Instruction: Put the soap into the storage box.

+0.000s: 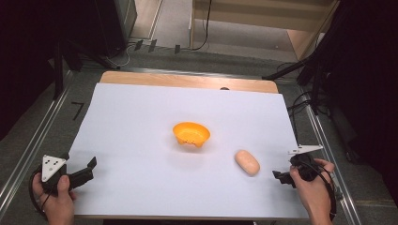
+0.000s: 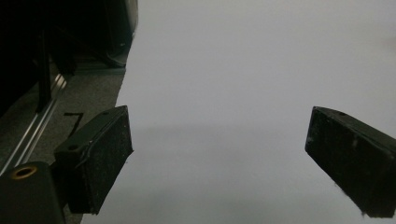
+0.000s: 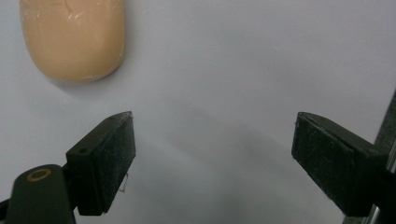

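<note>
A pale orange, oval bread-like roll (image 1: pixel 247 162) is seen lying on the white sheet (image 1: pixel 141 140) that covers the wooden table, just beside the right gripper (image 1: pixel 277 176) and a little in front of it. This gripper's jaws are spread apart and nothing is held between them. The left gripper (image 1: pixel 89 168) is kept at the sheet's near left edge, also wide open and empty. An orange plastic bowl (image 1: pixel 191 133) is placed near the sheet's middle.

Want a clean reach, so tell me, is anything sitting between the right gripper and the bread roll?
Nothing visible. Bare white sheet lies between the open right gripper and the bread roll.
</note>
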Available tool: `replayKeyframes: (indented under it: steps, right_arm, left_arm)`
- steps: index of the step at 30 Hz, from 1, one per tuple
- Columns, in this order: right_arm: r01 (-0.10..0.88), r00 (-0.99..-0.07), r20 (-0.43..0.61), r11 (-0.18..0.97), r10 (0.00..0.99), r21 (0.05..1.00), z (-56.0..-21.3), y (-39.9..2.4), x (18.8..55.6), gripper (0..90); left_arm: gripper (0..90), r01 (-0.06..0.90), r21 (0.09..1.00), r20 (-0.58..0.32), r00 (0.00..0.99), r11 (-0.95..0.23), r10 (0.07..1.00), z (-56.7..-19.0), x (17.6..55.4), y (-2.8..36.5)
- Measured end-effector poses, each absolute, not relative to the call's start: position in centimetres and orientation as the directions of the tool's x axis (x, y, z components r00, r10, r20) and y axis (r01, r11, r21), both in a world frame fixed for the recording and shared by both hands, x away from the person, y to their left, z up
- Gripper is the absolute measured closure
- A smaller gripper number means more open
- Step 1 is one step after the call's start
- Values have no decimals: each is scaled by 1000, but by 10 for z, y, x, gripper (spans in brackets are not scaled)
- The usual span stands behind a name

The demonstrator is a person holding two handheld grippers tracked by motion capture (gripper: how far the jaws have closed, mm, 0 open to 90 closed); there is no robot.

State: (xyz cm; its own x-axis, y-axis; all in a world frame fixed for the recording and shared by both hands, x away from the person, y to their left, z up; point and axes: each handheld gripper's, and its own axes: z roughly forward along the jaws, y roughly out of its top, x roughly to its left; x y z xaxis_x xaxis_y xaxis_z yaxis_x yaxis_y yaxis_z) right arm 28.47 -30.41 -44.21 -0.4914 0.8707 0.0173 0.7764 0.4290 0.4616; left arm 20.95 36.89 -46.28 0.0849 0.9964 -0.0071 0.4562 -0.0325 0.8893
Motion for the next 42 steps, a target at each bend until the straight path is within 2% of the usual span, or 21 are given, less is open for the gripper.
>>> replayKeyframes:
  steps: [4,16,27,42]
  right_arm:
    - [798,-517,30,470,855,378,-439,-294,295,128]
    - [791,-585,-5,572,811,218,-423,-263,316,128]
    - [797,-587,50,567,808,209,-419,-241,328,131]
    - [795,-590,71,565,804,220,-422,-216,337,140]
  left_arm:
    - [77,466,884,-8,91,-35,996,-463,210,370]
    - [77,468,883,-12,93,-33,996,-462,210,370]
    - [77,468,883,-17,92,-28,996,-463,211,370]
    - [77,466,884,-22,94,-24,995,-463,211,370]
